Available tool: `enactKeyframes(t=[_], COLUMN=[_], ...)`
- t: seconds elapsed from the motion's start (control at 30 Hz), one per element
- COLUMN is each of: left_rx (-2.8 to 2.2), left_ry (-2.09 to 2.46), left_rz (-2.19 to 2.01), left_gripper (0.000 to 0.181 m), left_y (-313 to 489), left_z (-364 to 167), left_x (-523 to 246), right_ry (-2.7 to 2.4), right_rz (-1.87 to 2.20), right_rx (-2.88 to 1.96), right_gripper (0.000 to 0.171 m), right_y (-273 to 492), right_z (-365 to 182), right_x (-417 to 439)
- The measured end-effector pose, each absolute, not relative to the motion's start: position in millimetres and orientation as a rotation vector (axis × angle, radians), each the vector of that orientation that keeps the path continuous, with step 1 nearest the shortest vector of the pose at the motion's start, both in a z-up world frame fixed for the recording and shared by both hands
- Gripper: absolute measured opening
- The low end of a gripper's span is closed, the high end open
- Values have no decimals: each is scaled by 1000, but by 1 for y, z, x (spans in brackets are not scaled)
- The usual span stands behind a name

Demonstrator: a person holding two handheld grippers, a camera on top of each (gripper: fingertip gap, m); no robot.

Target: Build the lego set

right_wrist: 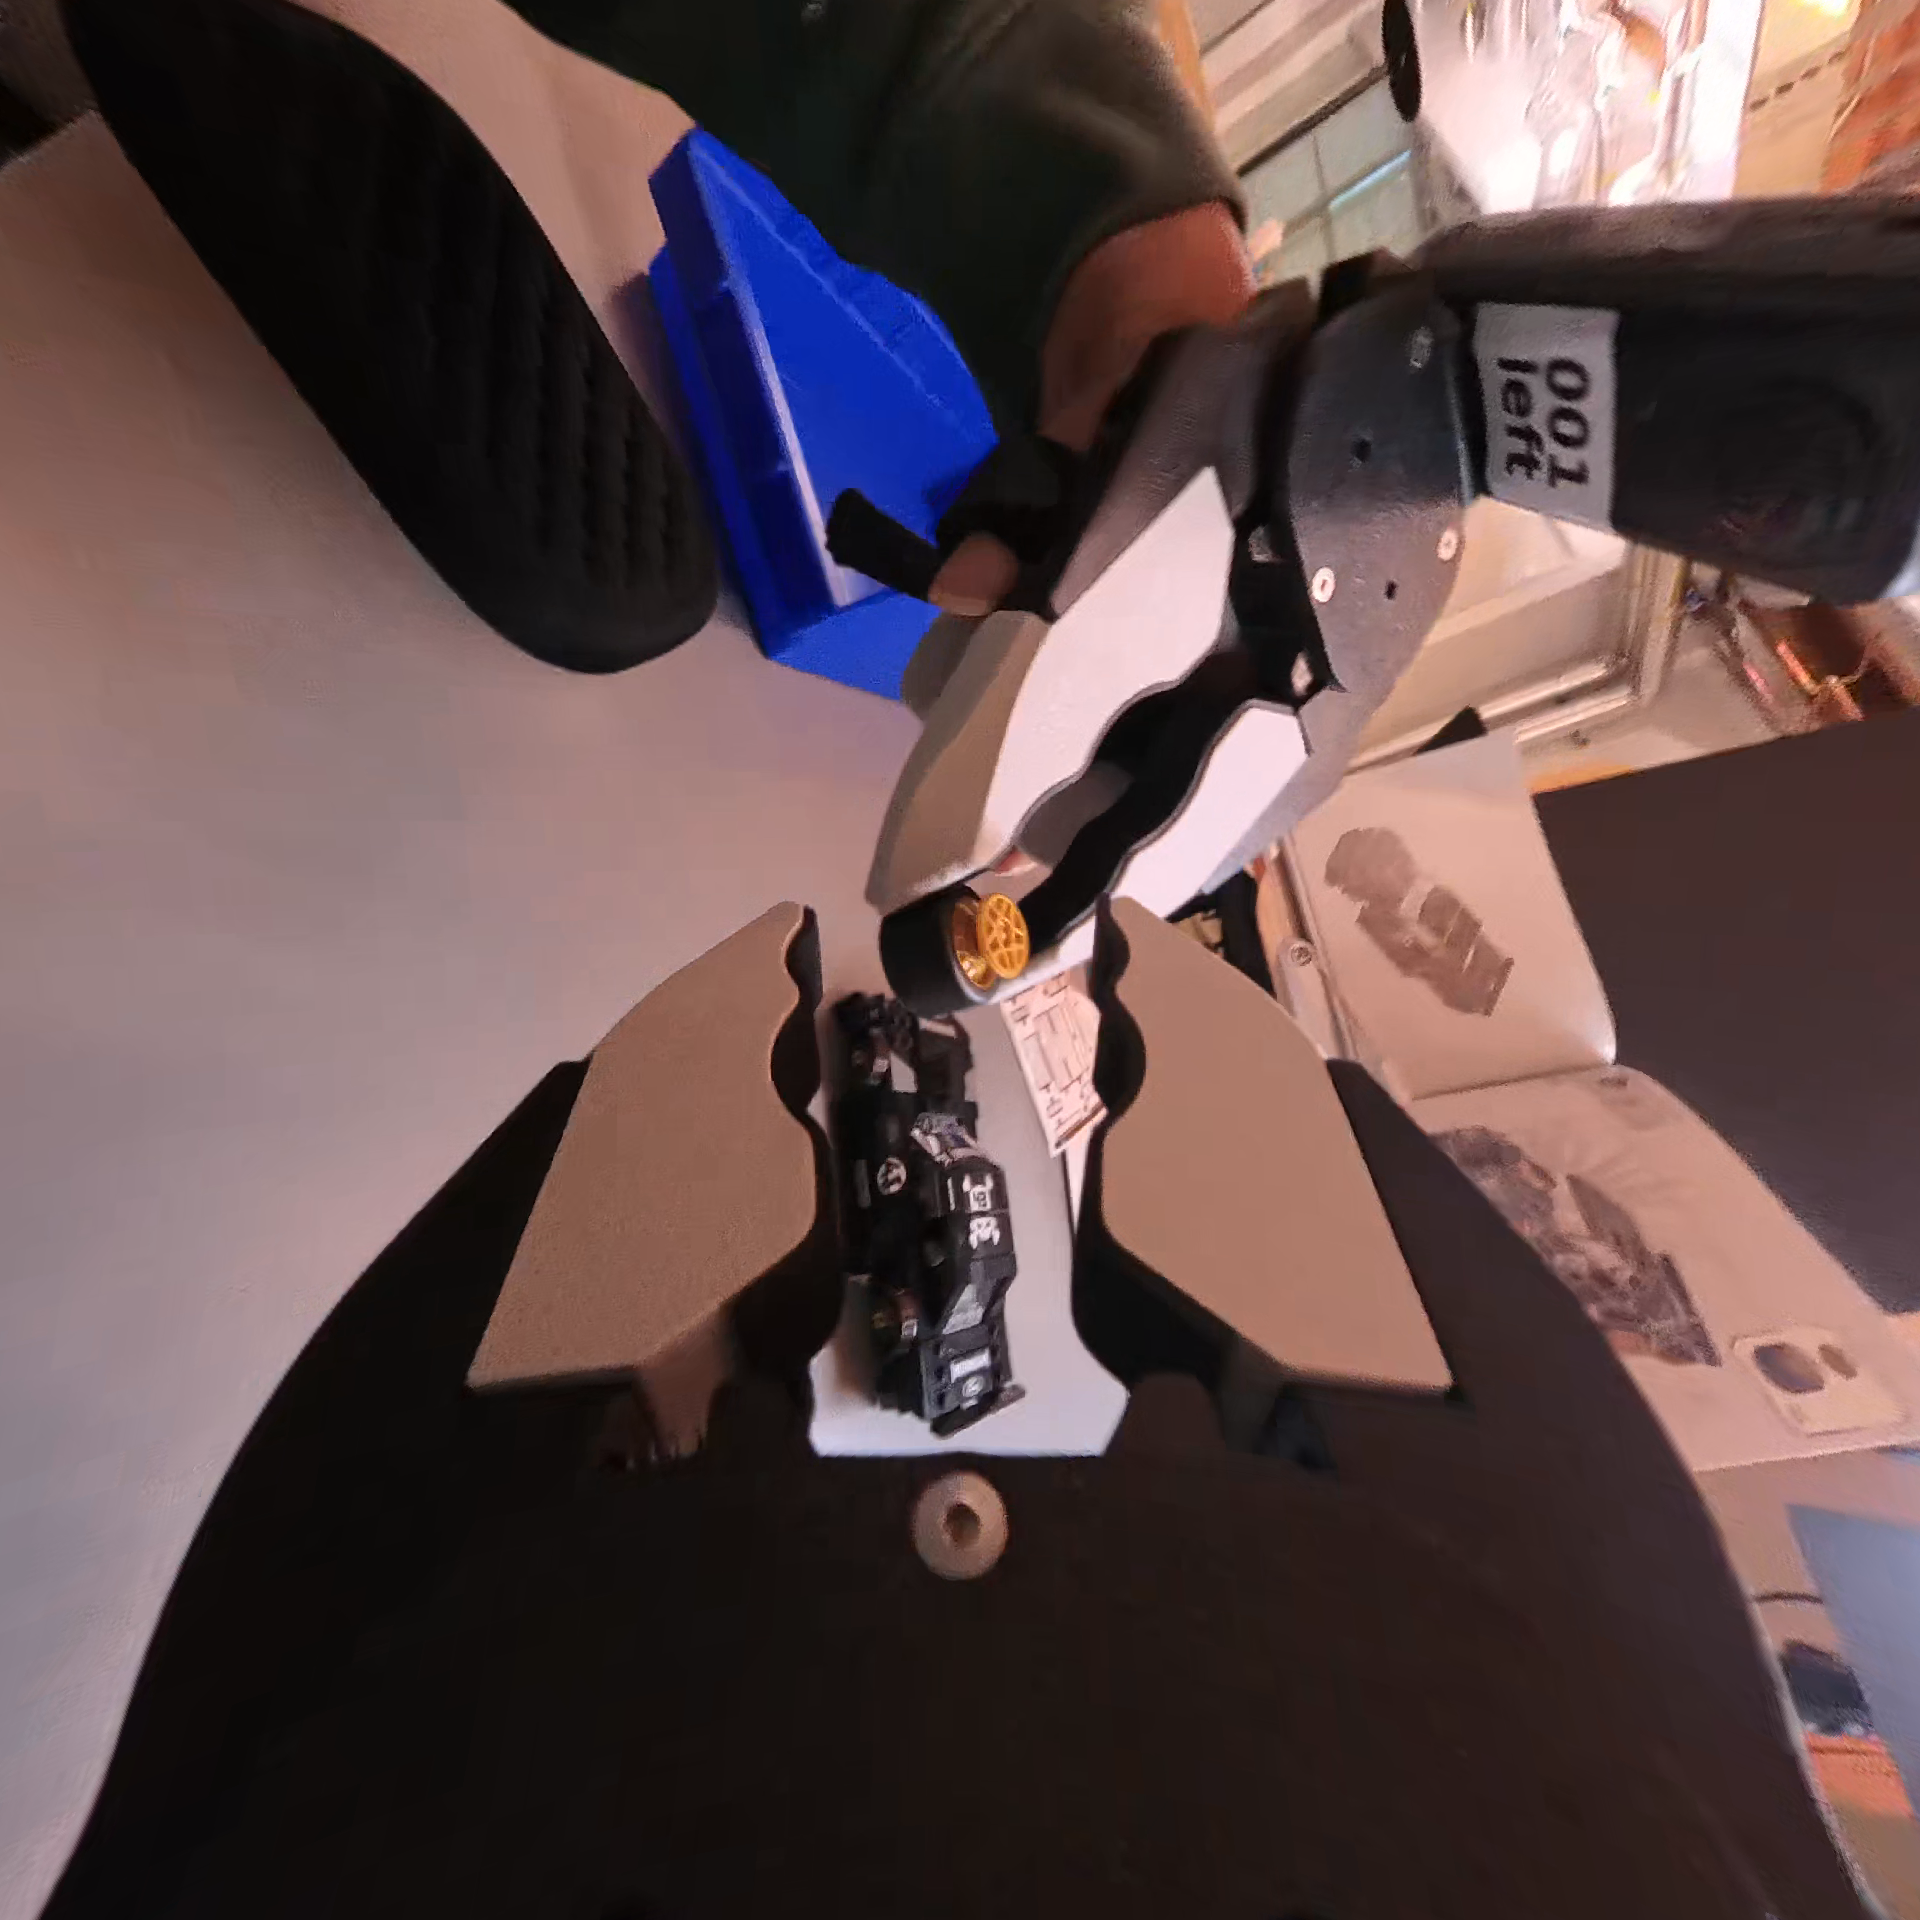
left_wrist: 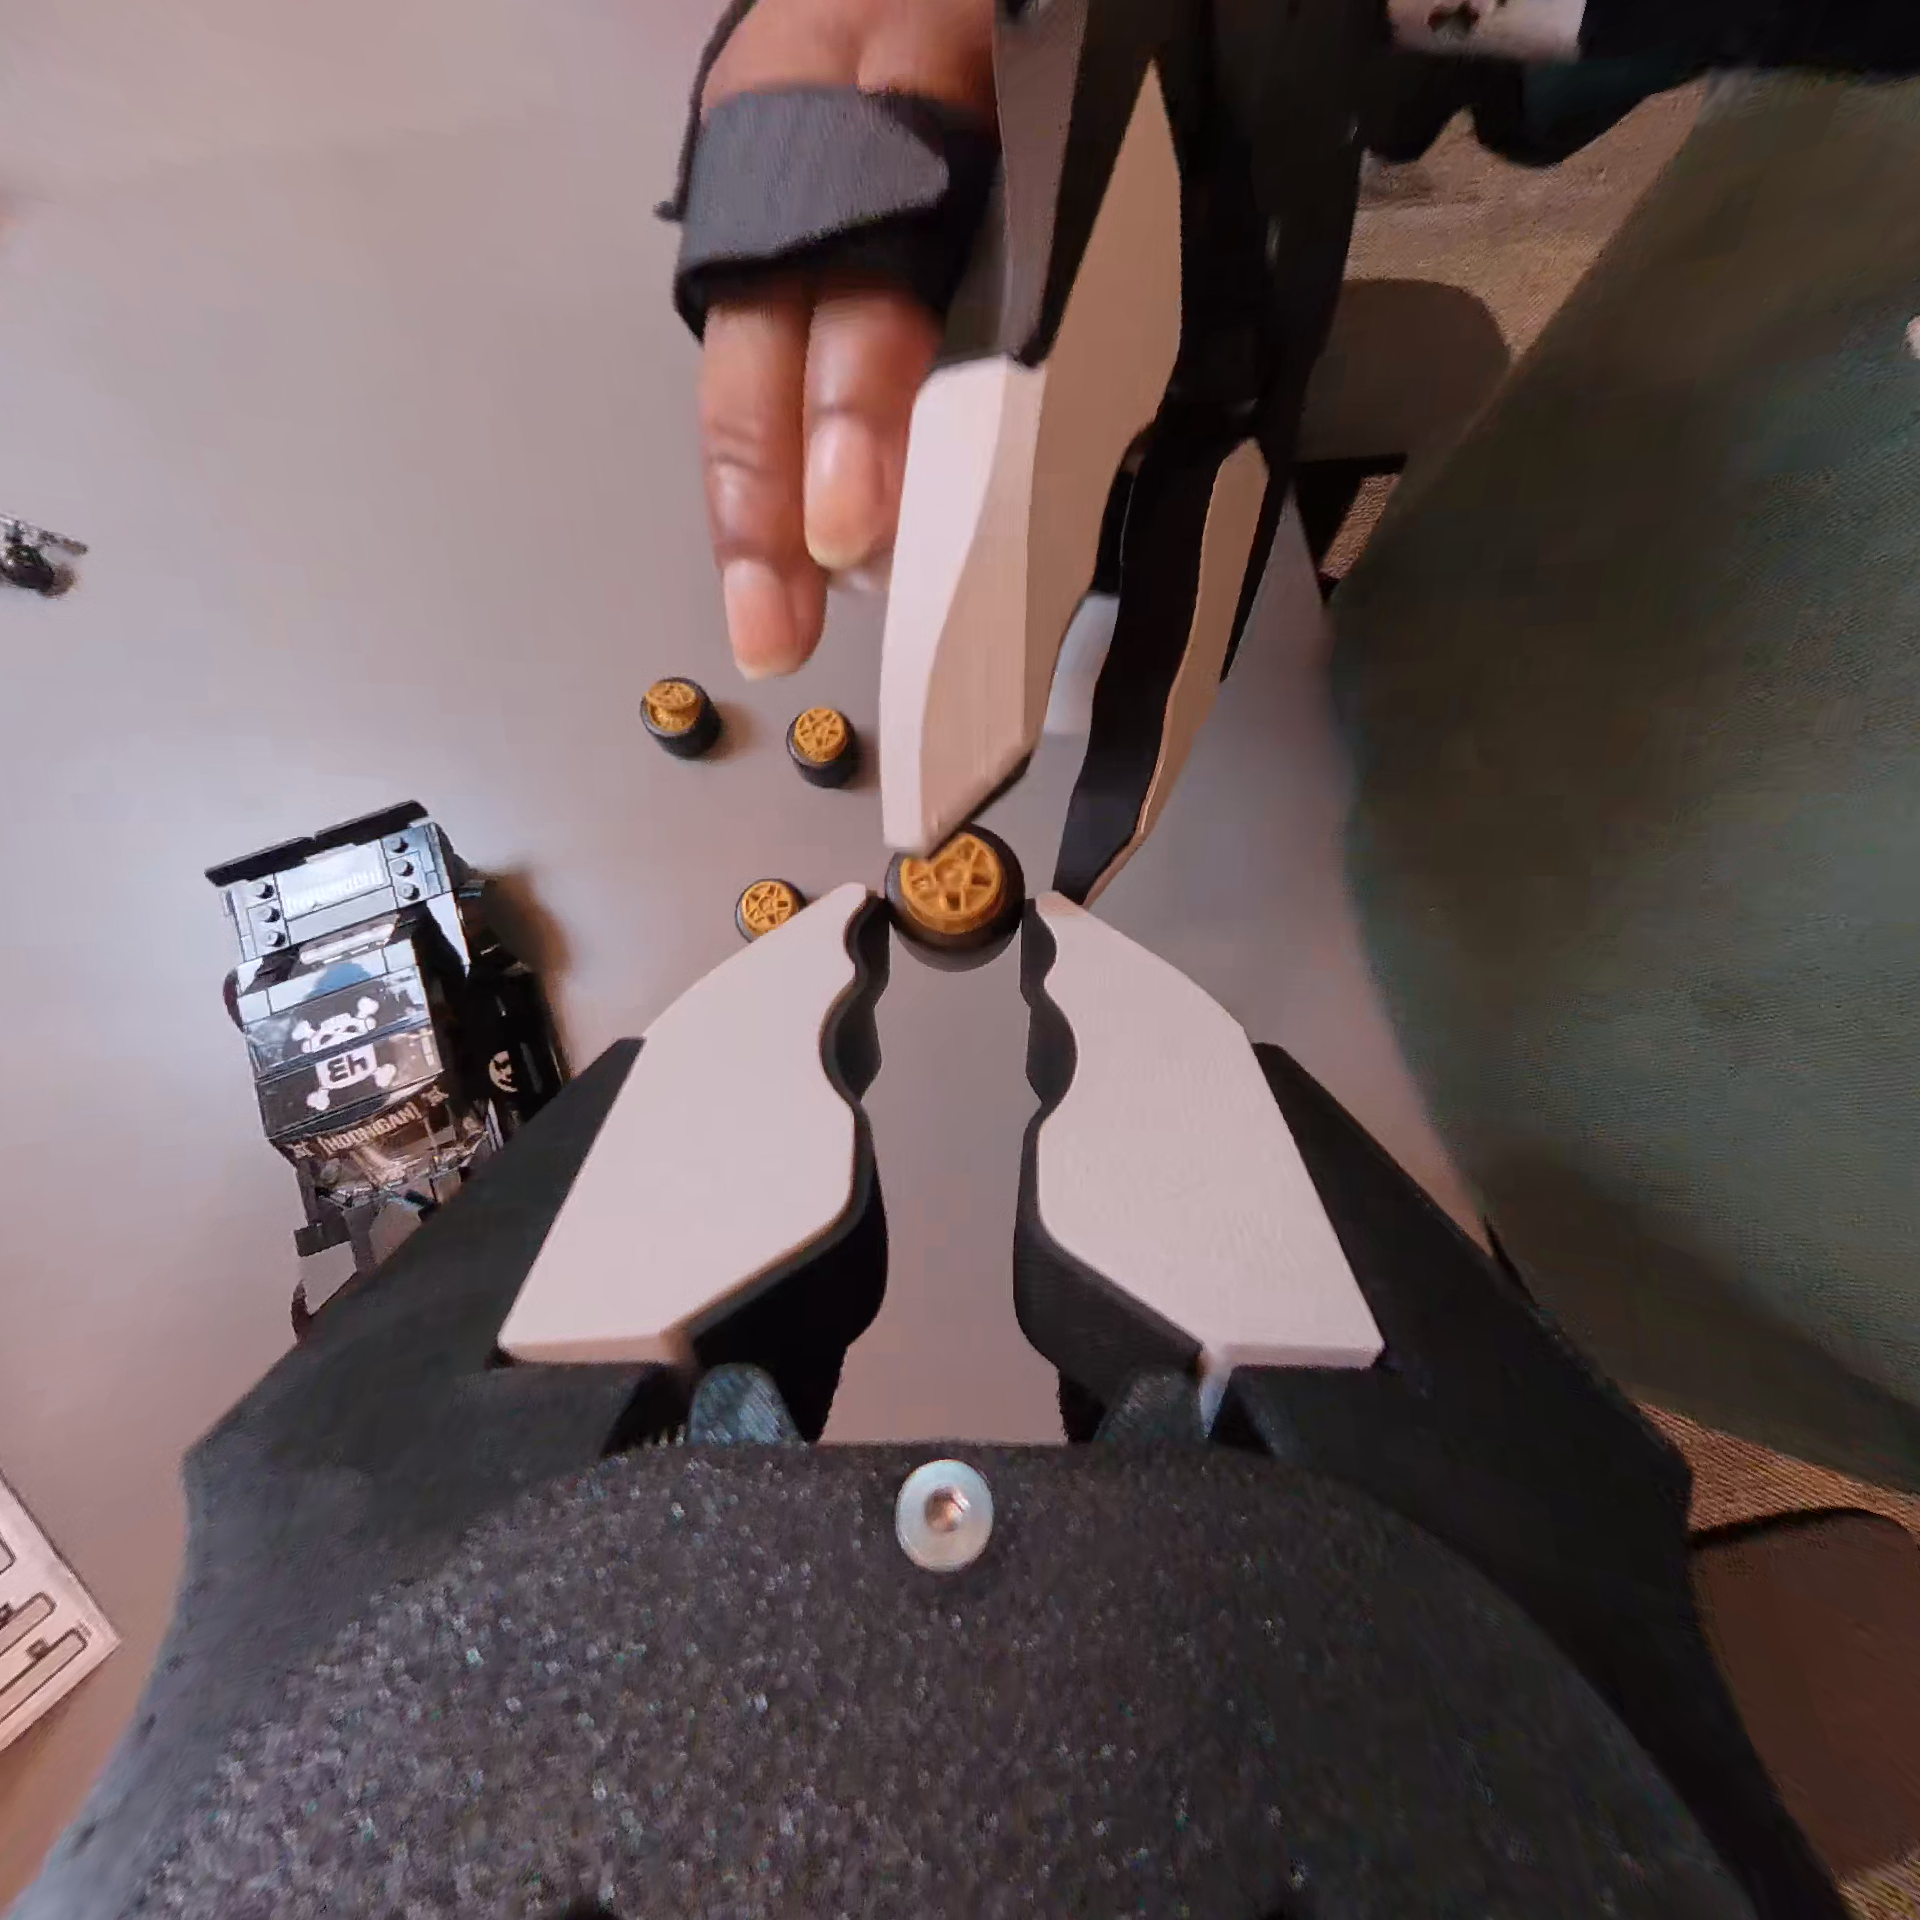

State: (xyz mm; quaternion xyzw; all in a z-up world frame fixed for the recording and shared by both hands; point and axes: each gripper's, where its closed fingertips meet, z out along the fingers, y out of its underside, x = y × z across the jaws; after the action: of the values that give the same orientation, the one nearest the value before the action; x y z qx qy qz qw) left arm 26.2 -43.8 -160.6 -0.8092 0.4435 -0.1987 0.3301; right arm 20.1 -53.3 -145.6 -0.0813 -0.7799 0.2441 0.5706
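Observation:
My left gripper [left_wrist: 954, 900] is shut on a small black wheel with a gold rim [left_wrist: 951, 891] and holds it above the table. In the right wrist view the wheel [right_wrist: 961, 951] sits between the left gripper's fingertips. My right gripper [right_wrist: 954, 920] is open, its tips on either side of the wheel; it reaches in from above in the left wrist view [left_wrist: 1003, 857]. The black lego car body [left_wrist: 343, 1039] lies on the table, also seen between the right fingers [right_wrist: 935, 1226]. Three more gold-rimmed wheels [left_wrist: 823, 743] lie on the table.
A blue bin [right_wrist: 810, 416] stands behind the left gripper. An open instruction booklet [right_wrist: 1507, 1091] and a sticker sheet [right_wrist: 1055, 1060] lie near the car. A small dark lego piece [left_wrist: 36, 551] lies far left. A dark green sleeve [left_wrist: 1662, 831] fills the right side. About 15 cm separates my left fingertips from the black lego car body [left_wrist: 343, 1039]. Seen from the right wrist view [right_wrist: 983, 1216] as well.

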Motion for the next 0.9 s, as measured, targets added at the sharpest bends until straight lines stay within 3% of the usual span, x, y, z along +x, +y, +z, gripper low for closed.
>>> enactKeyframes(t=[0.1,0.33,0.9], left_rx=[-2123,-2086,-2031], left_ry=[1156,1081,731], left_rz=[-554,-694,-1268], left_gripper=[24,24,24], left_y=[-48,-57,-64], left_z=[-150,-140,-127], left_x=[29,40,47], right_ry=[-1802,-1724,-1757], right_rz=[553,579,778], right_rx=[-165,-184,-305], right_gripper=[48,25,22], right_y=[-58,-64,-72], right_z=[-142,-132,-121], right_x=[18,21,24])
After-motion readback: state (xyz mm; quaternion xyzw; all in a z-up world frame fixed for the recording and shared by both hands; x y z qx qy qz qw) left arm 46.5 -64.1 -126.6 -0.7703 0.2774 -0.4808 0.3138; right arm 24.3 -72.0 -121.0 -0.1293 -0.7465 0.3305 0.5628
